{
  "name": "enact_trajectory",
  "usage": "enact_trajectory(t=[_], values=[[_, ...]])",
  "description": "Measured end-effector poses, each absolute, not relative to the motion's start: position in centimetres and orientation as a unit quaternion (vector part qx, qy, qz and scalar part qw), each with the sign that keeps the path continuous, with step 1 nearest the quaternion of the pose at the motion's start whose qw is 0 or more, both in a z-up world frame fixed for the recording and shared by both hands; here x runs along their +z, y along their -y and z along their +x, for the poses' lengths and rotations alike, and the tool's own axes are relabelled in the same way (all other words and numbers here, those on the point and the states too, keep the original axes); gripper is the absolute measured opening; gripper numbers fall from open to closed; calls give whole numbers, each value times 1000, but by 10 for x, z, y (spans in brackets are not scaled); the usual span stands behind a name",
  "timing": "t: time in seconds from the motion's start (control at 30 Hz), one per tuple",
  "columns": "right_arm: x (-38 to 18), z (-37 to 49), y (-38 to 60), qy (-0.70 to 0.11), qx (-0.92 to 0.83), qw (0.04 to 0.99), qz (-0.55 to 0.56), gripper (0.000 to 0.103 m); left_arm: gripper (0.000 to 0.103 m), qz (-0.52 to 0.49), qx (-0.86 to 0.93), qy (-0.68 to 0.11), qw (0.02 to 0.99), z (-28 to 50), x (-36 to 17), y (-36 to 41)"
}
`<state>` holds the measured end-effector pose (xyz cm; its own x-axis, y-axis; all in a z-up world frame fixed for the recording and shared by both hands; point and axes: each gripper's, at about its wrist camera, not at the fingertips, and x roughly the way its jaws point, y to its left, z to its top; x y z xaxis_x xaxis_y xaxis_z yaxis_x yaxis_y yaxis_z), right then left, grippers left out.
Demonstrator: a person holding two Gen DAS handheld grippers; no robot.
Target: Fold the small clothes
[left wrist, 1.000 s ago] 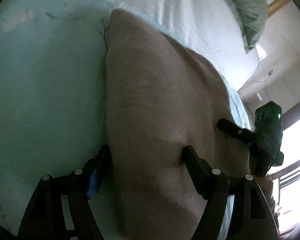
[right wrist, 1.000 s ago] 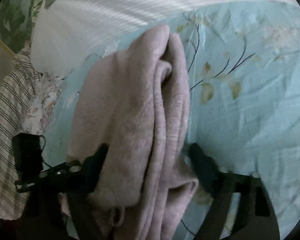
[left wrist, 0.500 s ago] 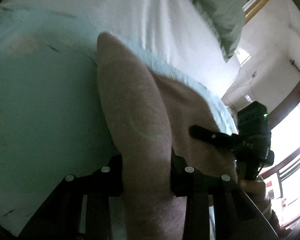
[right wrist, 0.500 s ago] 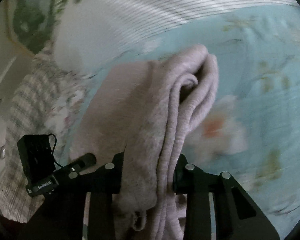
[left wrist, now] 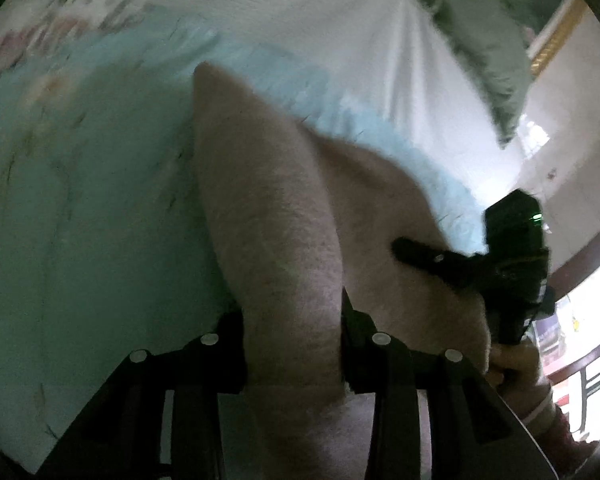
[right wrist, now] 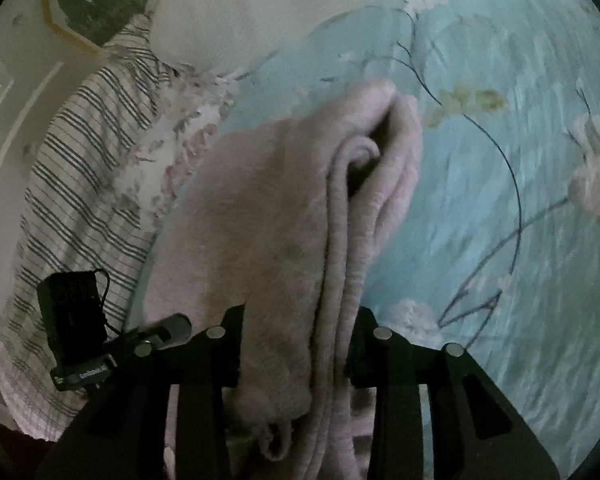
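Note:
A small pale pink fleece garment [left wrist: 272, 216] is folded into several layers and held up over a light blue floral bedsheet [left wrist: 80, 220]. My left gripper [left wrist: 294, 344] is shut on one end of it. My right gripper [right wrist: 296, 344] is shut on the other end, where the stacked folded edges [right wrist: 340, 216] show. The right gripper also shows in the left wrist view [left wrist: 496, 264] at the right, against the cloth. The left gripper shows in the right wrist view [right wrist: 112, 348] at the lower left.
A white ribbed blanket [right wrist: 260, 12] lies at the far side of the bed. A striped cloth [right wrist: 76, 168] and a floral cloth [right wrist: 172, 136] lie at the left. A green pillow [left wrist: 484, 28] and a bright window [left wrist: 580, 320] are to the right.
Both grippers closed on the pink garment between the earliest frame and half a second ago. Since then the garment has been lifted and carried a little across the bed; the views are motion-blurred.

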<state>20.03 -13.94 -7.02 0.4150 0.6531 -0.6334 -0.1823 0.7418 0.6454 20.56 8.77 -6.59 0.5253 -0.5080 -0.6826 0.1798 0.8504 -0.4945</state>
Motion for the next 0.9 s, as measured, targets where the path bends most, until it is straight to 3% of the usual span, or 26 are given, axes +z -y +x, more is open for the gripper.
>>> enact_trajectory(t=[0.23, 0.4, 0.73, 0.83, 0.87, 0.9], values=[[-76, 190, 149, -485, 231, 804, 257, 55, 62, -179, -175, -455, 855, 196, -81, -99], [-59, 178, 159, -470, 202, 821, 254, 60, 64, -157, -158, -447, 866, 189, -69, -98], [-28, 190, 161, -433, 194, 848, 236, 59, 62, -156, -178, -400, 885, 159, -36, -105], [-39, 208, 153, -448, 190, 842, 232, 37, 56, -154, -214, -395, 880, 152, -33, -97], [-44, 215, 149, -459, 191, 836, 233, 18, 55, -151, -225, -395, 878, 151, -33, -93], [-46, 221, 147, -462, 191, 834, 232, 17, 53, -147, -232, -396, 876, 149, -34, -88]])
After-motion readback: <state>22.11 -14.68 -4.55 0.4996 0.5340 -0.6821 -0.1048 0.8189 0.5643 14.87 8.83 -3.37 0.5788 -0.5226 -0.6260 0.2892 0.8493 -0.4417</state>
